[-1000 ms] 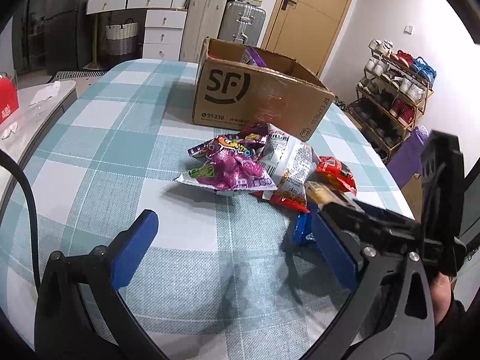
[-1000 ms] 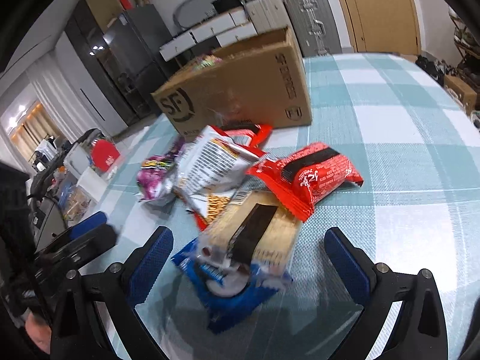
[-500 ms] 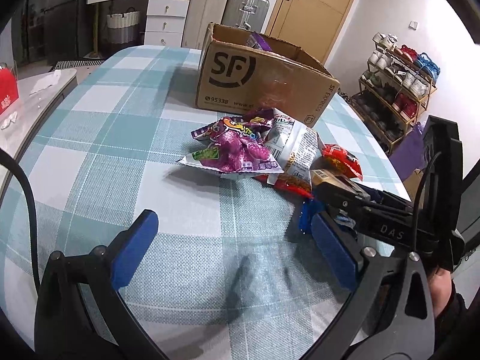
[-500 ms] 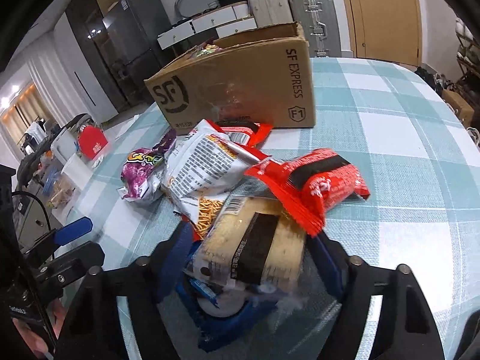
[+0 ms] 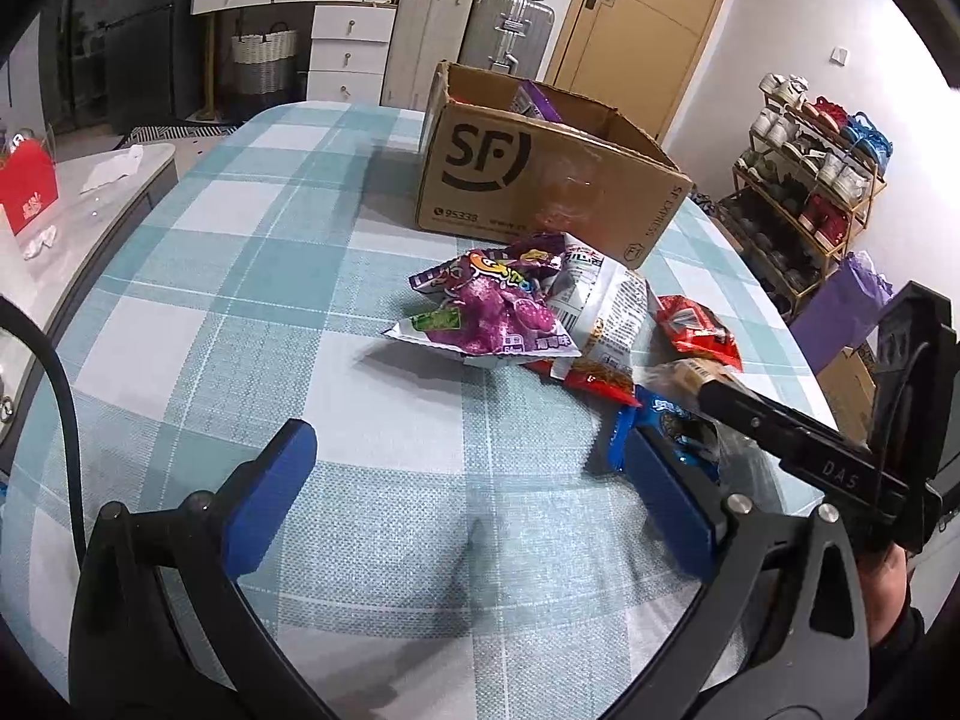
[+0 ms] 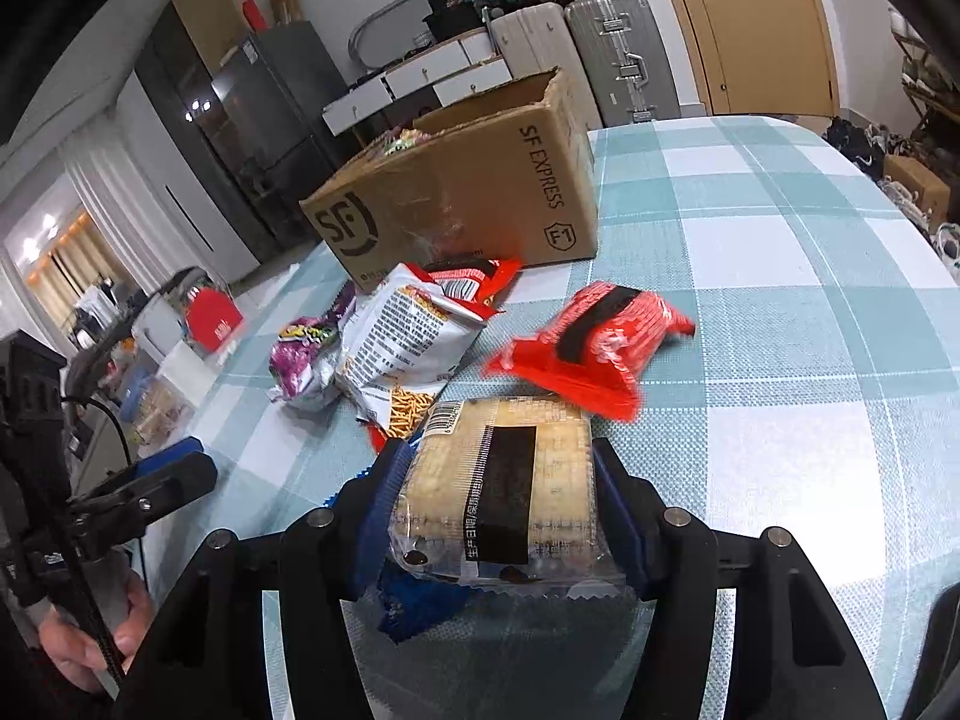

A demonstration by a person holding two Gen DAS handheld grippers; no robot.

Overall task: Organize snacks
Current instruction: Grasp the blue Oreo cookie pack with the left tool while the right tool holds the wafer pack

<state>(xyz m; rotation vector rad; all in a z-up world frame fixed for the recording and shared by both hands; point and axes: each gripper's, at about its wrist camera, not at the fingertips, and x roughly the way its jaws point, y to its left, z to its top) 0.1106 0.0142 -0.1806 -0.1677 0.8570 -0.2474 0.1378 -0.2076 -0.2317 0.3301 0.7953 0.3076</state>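
My right gripper [image 6: 501, 498] is shut on a clear cracker pack with a black label [image 6: 510, 480], lifted a little above a blue cookie pack [image 6: 420, 600]. A red snack pack [image 6: 591, 354], a white noodle-snack bag [image 6: 408, 342] and a purple bag [image 6: 306, 360] lie in a pile before the open SF cardboard box [image 6: 474, 192]. In the left wrist view my left gripper [image 5: 474, 498] is open and empty over the checked tablecloth, left of the pile [image 5: 498, 312] and the box [image 5: 540, 174]. The right gripper [image 5: 780, 426] shows there with the cracker pack.
The round table [image 5: 240, 300] has a teal checked cloth. A shoe rack [image 5: 810, 180] stands at the right, a side counter with a red box [image 5: 24, 192] at the left. Suitcases and drawers stand behind the box.
My right gripper closed on the cracker pack and lifted it off the blue pack. The red pack slid away to the right. My left gripper stayed open and drew back slightly.
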